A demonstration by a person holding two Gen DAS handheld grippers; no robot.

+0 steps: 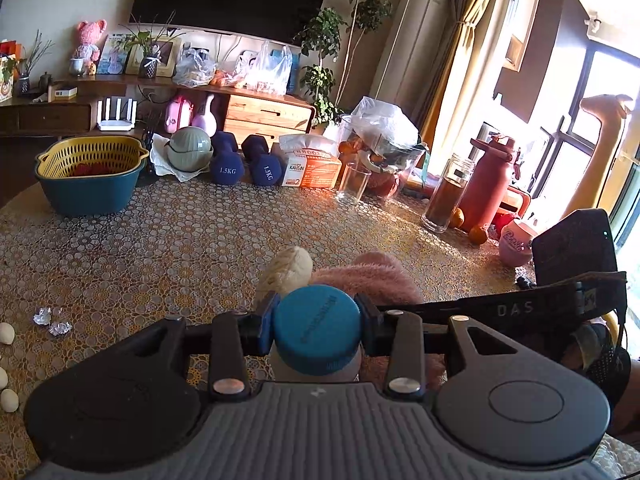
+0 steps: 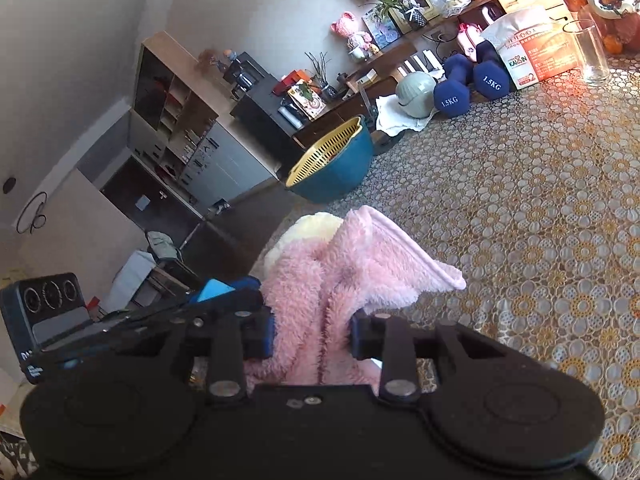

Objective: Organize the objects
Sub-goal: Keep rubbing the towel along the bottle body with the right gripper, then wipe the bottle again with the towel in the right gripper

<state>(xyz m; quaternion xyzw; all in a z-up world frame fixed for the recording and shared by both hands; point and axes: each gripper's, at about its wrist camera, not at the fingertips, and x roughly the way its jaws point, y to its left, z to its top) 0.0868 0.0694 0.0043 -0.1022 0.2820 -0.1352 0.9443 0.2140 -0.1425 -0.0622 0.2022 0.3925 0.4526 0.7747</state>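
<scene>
My left gripper (image 1: 317,330) is shut on the blue cap (image 1: 316,328) of a white bottle (image 1: 316,372), held low over the table. Just beyond it lies a fluffy pink cloth (image 1: 368,276) with a cream part (image 1: 286,270). My right gripper (image 2: 312,336) is shut on that pink cloth (image 2: 320,280), bunched up between its fingers; the cream part (image 2: 308,232) shows behind it. The left gripper and its blue cap (image 2: 214,290) sit just left of it in the right wrist view.
A yellow strainer in a teal bowl (image 1: 90,172) stands at the far left of the table. Two blue dumbbells (image 1: 244,160), a tissue pack (image 1: 310,160), an empty glass (image 1: 352,184), a jar (image 1: 448,192) and a red bottle (image 1: 486,184) line the back. Crystals (image 1: 52,320) and white balls (image 1: 8,400) lie at left.
</scene>
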